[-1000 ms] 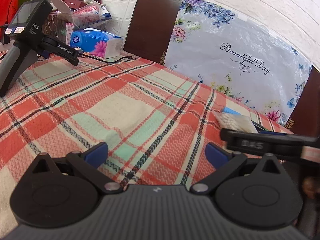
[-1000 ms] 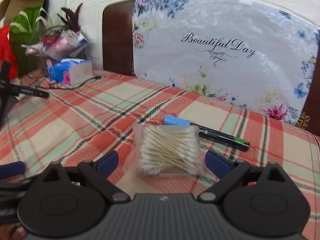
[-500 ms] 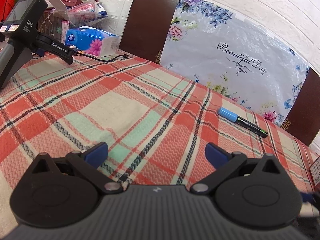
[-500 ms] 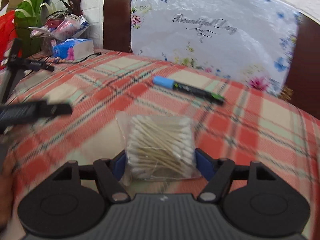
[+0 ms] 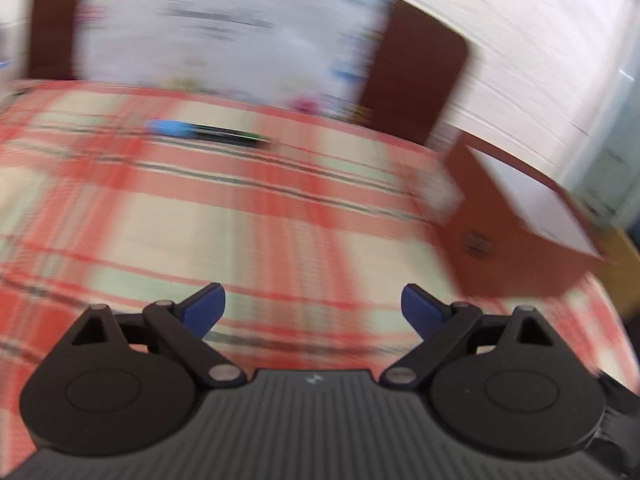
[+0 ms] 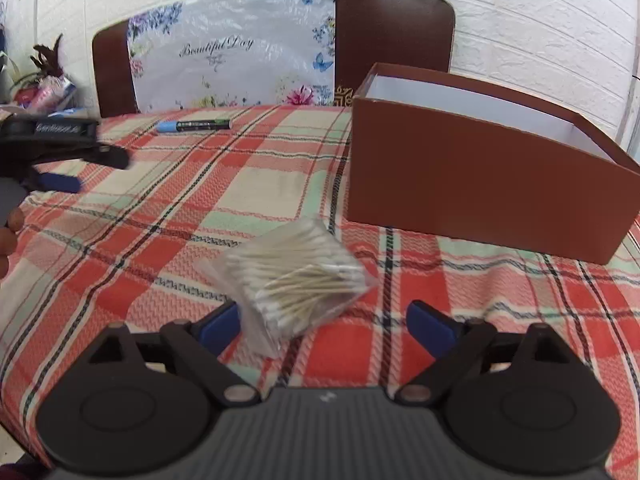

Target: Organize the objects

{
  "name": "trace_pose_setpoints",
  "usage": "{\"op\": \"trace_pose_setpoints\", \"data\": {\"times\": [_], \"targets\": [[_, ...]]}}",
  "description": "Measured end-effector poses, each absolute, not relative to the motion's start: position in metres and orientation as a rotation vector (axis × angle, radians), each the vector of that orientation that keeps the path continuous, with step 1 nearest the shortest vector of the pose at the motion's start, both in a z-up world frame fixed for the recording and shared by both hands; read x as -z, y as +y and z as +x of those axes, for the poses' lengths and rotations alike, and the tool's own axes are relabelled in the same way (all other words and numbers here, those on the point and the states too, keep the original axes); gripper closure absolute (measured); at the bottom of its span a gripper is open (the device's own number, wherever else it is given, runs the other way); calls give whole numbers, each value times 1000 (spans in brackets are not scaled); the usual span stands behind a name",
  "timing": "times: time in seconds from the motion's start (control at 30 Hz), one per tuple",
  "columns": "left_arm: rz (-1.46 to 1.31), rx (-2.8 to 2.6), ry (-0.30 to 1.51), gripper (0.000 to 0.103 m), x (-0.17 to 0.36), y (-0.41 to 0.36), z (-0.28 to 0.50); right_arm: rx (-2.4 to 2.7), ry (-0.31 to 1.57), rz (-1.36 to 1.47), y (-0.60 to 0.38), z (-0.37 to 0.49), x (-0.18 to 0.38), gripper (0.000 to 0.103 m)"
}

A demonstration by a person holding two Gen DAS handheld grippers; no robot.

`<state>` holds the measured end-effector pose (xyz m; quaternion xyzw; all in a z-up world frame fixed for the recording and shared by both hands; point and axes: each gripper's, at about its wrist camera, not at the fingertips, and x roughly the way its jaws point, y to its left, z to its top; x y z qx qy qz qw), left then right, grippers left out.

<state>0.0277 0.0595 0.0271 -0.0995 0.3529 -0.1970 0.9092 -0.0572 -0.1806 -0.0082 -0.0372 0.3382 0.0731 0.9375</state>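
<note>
A clear bag of cotton swabs (image 6: 292, 280) lies just ahead of my right gripper (image 6: 324, 322), whose jaws stand wide open; the bag's near corner is by the left pad and nothing grips it. An open brown box (image 6: 480, 184) with a white inside stands to the right; it also shows blurred in the left wrist view (image 5: 516, 236). A black marker with a blue cap (image 6: 194, 125) lies far back, also in the left wrist view (image 5: 204, 133). My left gripper (image 5: 314, 310) is open and empty over the cloth, and shows at the left of the right wrist view (image 6: 60, 148).
A plaid cloth (image 6: 256, 184) covers the table. A dark chair with a flowered plastic cover (image 6: 232, 64) stands behind it against a white brick wall. Tissue packs and clutter (image 6: 44, 92) sit at the far left.
My right gripper opened and the swab bag slipped from its jaws, now tilted ahead of them. Both grippers swung right; the brown box came into view. The left view is motion-blurred.
</note>
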Motion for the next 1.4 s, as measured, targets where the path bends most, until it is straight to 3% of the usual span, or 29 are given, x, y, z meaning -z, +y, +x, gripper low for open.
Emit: {"op": "trace_pose_setpoints", "data": {"times": [0.2,0.37,0.43,0.47,0.5,0.57,0.67,0.93,0.97,1.0,1.03,1.07,1.1,1.13,1.2,1.4], "targets": [[7,543,744,5,-26,-16,14,-239,662,-67,-184,-63,7,3],[62,622,881,6,1,-39,32,-257,686,-57,-180,-62,14,7],[62,628,941,15,14,-47,36,-264,700,-65,-179,-53,16,15],[74,621,917,19,14,-49,31,-271,711,-62,-179,-46,18,24],[95,639,902,39,11,-53,25,-270,705,-57,-180,-42,19,37],[119,653,904,49,-2,-58,14,-282,699,-59,-178,-38,15,52],[122,697,799,54,-43,-61,-3,-300,655,-45,-178,-44,4,58],[130,745,535,54,-134,-107,19,-172,288,-86,-205,-47,-68,59],[132,735,512,52,-137,-118,29,-142,274,-96,-211,-36,-74,58],[139,717,492,39,-137,-128,40,-117,266,-94,-216,-24,-79,56],[154,682,476,29,-135,-139,51,-92,262,-95,-221,-10,-82,51],[179,607,460,16,-128,-149,62,-72,272,-118,-224,8,-82,30],[207,518,468,17,-121,-156,74,-64,297,-160,-226,27,-79,24],[227,454,514,18,-116,-160,85,-36,320,-193,-228,43,-72,26],[170,436,599,20,-109,-151,94,37,411,-197,-237,63,-57,42],[186,390,560,19,-106,-136,57,46,340,100,-277,6,-55,38]]}}
